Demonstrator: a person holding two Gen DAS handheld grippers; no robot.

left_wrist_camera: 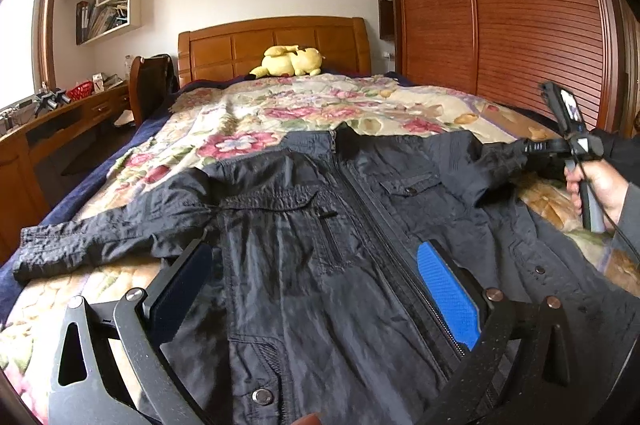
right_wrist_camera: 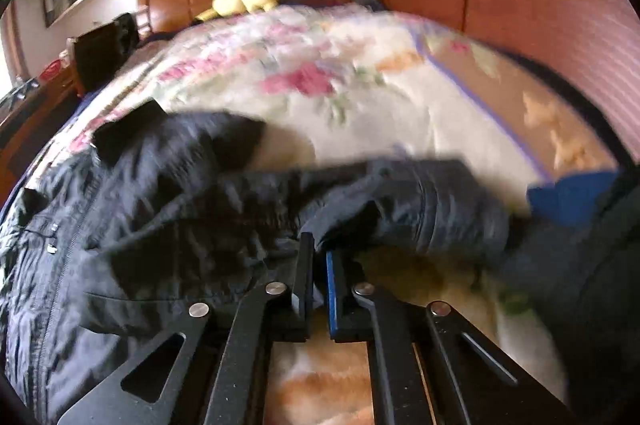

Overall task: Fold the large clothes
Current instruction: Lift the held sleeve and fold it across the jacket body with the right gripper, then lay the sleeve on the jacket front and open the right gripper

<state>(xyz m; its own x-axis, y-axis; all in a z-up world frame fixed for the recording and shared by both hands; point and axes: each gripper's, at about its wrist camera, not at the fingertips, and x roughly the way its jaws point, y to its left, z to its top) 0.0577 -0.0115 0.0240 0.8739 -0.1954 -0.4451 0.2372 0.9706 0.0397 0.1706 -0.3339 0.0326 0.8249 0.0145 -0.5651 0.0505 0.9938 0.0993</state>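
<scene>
A large black jacket [left_wrist_camera: 320,225] lies front up, zipped, on the flowered bed cover [left_wrist_camera: 304,105]. Its one sleeve [left_wrist_camera: 100,233] stretches out to the left. My left gripper [left_wrist_camera: 320,265] is open and hovers low over the jacket's chest, its fingers wide apart. My right gripper [left_wrist_camera: 524,147] is at the right, shut on the jacket's other sleeve [left_wrist_camera: 492,161] and holding it off the bed. In the blurred right wrist view that sleeve [right_wrist_camera: 400,209] runs across the closed gripper [right_wrist_camera: 319,257], with the jacket body [right_wrist_camera: 120,225] at left.
A wooden headboard [left_wrist_camera: 276,45] with a yellow plush toy [left_wrist_camera: 292,61] is at the far end. A wooden wardrobe [left_wrist_camera: 500,9] lines the right side. A desk [left_wrist_camera: 60,121] and chair [left_wrist_camera: 150,81] stand to the left of the bed.
</scene>
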